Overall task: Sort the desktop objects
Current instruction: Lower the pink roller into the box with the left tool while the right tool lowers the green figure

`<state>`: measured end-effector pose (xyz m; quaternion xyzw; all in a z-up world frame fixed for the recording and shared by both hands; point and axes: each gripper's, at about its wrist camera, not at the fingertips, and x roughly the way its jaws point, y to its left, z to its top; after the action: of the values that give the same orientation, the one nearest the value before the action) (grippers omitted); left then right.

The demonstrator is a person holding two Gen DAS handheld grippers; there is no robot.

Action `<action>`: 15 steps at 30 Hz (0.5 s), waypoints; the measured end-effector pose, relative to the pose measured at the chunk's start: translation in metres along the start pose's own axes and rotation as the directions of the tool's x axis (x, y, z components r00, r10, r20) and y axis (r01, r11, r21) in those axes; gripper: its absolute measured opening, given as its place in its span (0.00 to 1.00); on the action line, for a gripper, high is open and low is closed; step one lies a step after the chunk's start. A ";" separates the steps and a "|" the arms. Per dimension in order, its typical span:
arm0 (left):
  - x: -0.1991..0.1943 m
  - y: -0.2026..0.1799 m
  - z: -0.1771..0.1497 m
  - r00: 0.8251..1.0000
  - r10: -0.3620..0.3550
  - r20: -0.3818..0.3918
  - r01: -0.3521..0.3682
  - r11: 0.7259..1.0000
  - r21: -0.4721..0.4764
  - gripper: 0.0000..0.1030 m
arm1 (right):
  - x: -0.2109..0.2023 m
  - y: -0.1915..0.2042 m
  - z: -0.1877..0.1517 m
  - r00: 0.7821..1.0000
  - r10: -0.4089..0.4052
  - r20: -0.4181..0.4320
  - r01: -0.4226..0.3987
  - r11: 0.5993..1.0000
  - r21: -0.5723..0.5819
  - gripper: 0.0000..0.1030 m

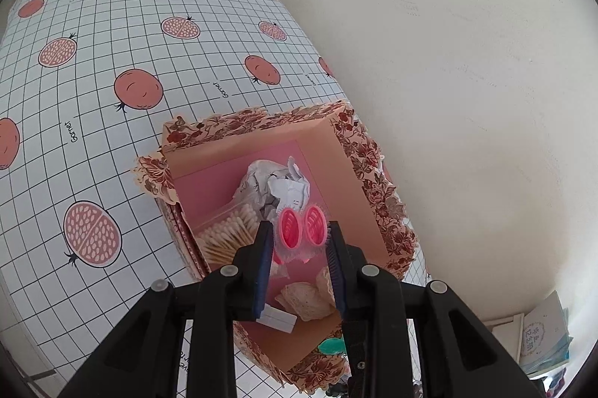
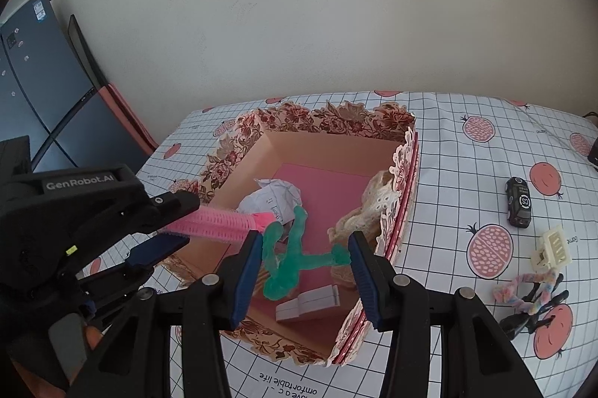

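Note:
A floral-edged cardboard box (image 1: pixel 344 173) (image 2: pixel 336 144) stands on the table. In it lie crumpled paper (image 1: pixel 269 185) (image 2: pixel 274 200), cotton swabs (image 1: pixel 228 233), a lace doily (image 1: pixel 306 297) (image 2: pixel 373 207) and a white block (image 2: pixel 310 302). My left gripper (image 1: pixel 299 241) (image 2: pixel 179 222) holds two pink hair rollers (image 1: pixel 302 230) (image 2: pixel 224 224) over the box. My right gripper (image 2: pixel 304 248) holds a green stretchy figure (image 2: pixel 291 256) above the box floor, its jaws set wide.
On the pomegranate-print cloth (image 2: pixel 448 181) right of the box lie a black toy car (image 2: pixel 518 201), a cream plug piece (image 2: pixel 553 246), a pastel twisted rope (image 2: pixel 523 293) and black figures (image 2: pixel 534 312). A dark fridge (image 2: pixel 37 76) stands far left. Books (image 1: pixel 545 338) lie beyond the table.

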<state>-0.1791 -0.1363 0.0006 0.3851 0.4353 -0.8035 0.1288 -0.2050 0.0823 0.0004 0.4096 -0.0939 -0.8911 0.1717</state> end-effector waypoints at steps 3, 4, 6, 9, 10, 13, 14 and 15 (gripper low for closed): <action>0.000 0.005 0.001 1.000 0.024 0.010 -0.023 0.999 -0.026 0.27 | 0.004 -0.003 -0.001 1.000 -0.004 -0.020 0.004 1.000 0.004 0.50; 0.001 0.007 0.001 1.000 0.020 0.007 -0.020 0.999 -0.033 0.27 | 0.007 -0.004 -0.001 1.000 -0.006 -0.027 0.006 1.000 0.005 0.50; 0.001 0.008 0.001 1.000 0.018 0.002 -0.018 0.999 -0.036 0.27 | 0.008 -0.004 -0.002 0.999 -0.005 -0.032 0.005 1.000 0.004 0.50; 0.002 0.008 0.001 1.000 0.023 0.001 -0.023 0.999 -0.039 0.27 | 0.007 -0.003 -0.002 0.999 -0.006 -0.032 0.006 1.000 -0.001 0.50; 0.002 0.009 0.001 1.000 0.022 -0.001 -0.022 0.999 -0.039 0.27 | 0.008 -0.003 -0.002 0.999 -0.007 -0.034 0.006 1.000 -0.003 0.50; 0.002 0.008 -0.001 1.000 0.023 -0.004 -0.023 0.999 -0.039 0.27 | 0.010 -0.002 -0.003 0.999 -0.013 -0.039 0.013 1.000 -0.008 0.51; 0.003 0.008 -0.001 1.000 0.022 -0.005 -0.023 0.999 -0.040 0.27 | 0.010 -0.002 -0.003 0.999 -0.012 -0.040 0.012 1.000 -0.009 0.52; 0.003 0.008 -0.001 1.000 0.023 -0.007 -0.024 0.999 -0.041 0.27 | 0.010 -0.002 -0.003 0.999 -0.011 -0.040 0.010 1.000 -0.011 0.52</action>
<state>-0.1764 -0.1400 -0.0065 0.3900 0.4474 -0.7917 0.1447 -0.2089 0.0805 -0.0091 0.4267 -0.0832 -0.8841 0.1711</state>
